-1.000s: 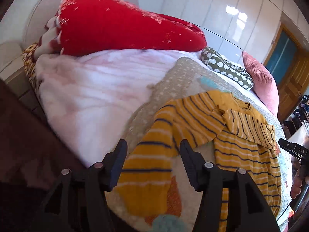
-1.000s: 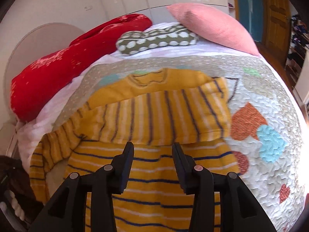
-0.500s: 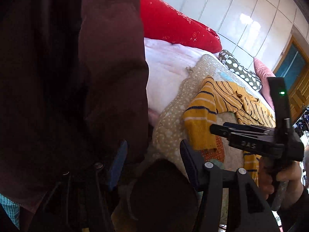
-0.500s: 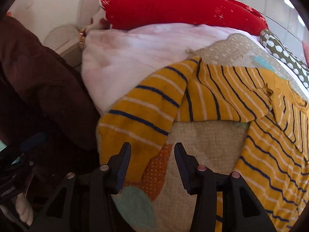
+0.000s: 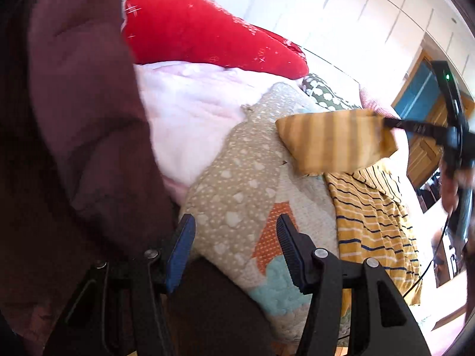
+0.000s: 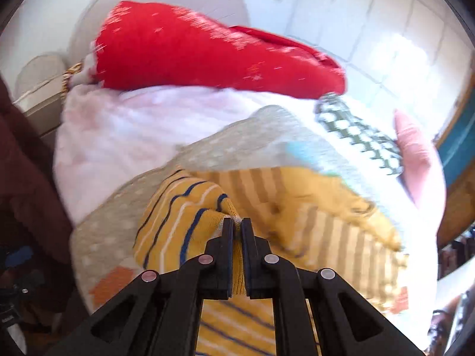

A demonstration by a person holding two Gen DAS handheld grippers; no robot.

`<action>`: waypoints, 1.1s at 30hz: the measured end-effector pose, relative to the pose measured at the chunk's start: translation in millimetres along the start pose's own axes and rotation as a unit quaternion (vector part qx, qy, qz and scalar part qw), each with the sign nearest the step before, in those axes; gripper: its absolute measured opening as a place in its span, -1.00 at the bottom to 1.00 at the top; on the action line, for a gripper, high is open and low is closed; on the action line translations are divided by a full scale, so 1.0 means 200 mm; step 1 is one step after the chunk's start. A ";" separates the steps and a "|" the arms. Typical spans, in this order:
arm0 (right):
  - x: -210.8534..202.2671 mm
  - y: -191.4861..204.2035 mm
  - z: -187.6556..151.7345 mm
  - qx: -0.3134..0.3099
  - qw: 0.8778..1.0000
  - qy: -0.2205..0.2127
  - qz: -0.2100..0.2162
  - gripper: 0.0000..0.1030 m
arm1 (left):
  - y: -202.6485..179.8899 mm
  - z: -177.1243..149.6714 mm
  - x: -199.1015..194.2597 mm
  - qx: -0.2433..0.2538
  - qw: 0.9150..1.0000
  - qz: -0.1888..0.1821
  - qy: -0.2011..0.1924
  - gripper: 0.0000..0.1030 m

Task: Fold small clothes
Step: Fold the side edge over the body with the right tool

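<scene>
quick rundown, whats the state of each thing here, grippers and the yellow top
right gripper: jaws have just closed, now shut on the sleeve end, nothing else between them
left gripper: jaws open, empty, over the quilt edge
striped yellow top: body lying on the quilt, one sleeve lifted off it and carried across
patchwork quilt: spread over the bed
red pillow: resting at the head of the bed

One striped sweater [image 6: 184,216], three pillows [image 5: 207,29], two claws [image 6: 236,228].
</scene>
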State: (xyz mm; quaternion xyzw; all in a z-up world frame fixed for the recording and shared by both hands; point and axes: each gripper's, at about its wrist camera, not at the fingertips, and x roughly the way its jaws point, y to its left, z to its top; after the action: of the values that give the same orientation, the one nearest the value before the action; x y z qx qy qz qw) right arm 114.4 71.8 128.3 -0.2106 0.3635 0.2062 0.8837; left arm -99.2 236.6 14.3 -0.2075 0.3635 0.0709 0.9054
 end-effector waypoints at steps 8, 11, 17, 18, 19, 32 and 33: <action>0.27 -1.16 -0.20 0.160 0.959 0.102 -0.210 -0.89 | -0.26 0.05 0.17 0.043 0.998 -0.036 0.040 0.09; 0.47 -1.44 -0.44 0.219 0.939 0.162 -0.212 -0.88 | -0.38 0.06 0.26 0.059 0.995 -0.047 0.061 0.10; 0.38 -1.63 -0.92 0.370 0.909 0.133 -0.139 -0.22 | -0.59 -0.01 0.46 0.088 0.985 -0.075 0.126 0.10; 0.32 -1.61 -1.00 0.380 0.909 0.126 -0.121 -0.18 | -0.63 -0.04 0.49 0.091 0.983 -0.080 0.136 0.10; 0.27 -1.57 -1.07 0.385 0.910 0.118 -0.101 -0.16 | -0.65 -0.07 0.51 0.092 0.981 -0.087 0.147 0.10; -0.34 -0.96 -1.87 0.425 0.904 0.033 0.030 0.02 | -0.81 -0.34 0.52 0.124 0.964 -0.147 0.181 0.58; -0.36 -0.92 -1.88 0.422 0.906 0.025 0.031 0.02 | -0.82 -0.36 0.53 0.131 0.964 -0.144 0.182 0.58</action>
State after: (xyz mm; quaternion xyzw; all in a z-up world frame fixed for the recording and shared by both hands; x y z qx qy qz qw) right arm -46.2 -291.7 -21.1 0.1886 0.4451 0.0552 0.8737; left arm -21.9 54.5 -51.4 -0.1463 0.4947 -0.1475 0.8439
